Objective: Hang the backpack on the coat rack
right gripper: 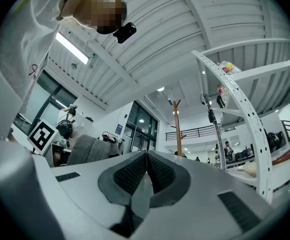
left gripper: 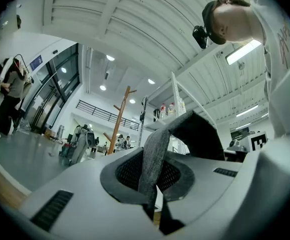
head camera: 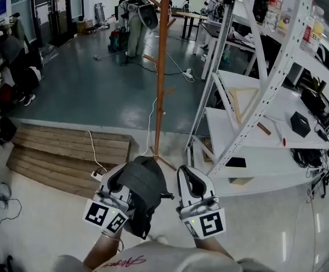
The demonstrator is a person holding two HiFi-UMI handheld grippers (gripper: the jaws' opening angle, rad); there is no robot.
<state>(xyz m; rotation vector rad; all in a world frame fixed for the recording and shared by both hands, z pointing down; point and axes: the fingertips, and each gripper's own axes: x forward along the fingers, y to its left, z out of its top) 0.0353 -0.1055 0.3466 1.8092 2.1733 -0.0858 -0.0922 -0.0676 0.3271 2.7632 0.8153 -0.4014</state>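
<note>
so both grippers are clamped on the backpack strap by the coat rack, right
No: only the left gripper is clamped on the backpack strap; the right gripper view shows the right gripper shut on nothing. The coat rack is ahead.

**Greys up close, red-brown wood and white steel beyond**

The backpack (head camera: 144, 200) is charcoal, almost black. Its strap (left gripper: 153, 156) shows as a mottled mid-grey weave. The left gripper (head camera: 120, 185) and right gripper (head camera: 191, 177) have white shells and dark grey pads with a fine mesh pattern. Their cubes are printed with black squares on white. The coat rack (head camera: 162, 67), at twelve o'clock in the head view, is warm reddish-brown wood. At two o'clock the shelving (head camera: 255, 152) is white, its uprights dotted with rows of holes. The floor (head camera: 96, 89) is dull blue-grey farther off and pale off-white nearer. At nine o'clock the wooden step (head camera: 62, 149) shows brown planks with streaked grain.
</note>
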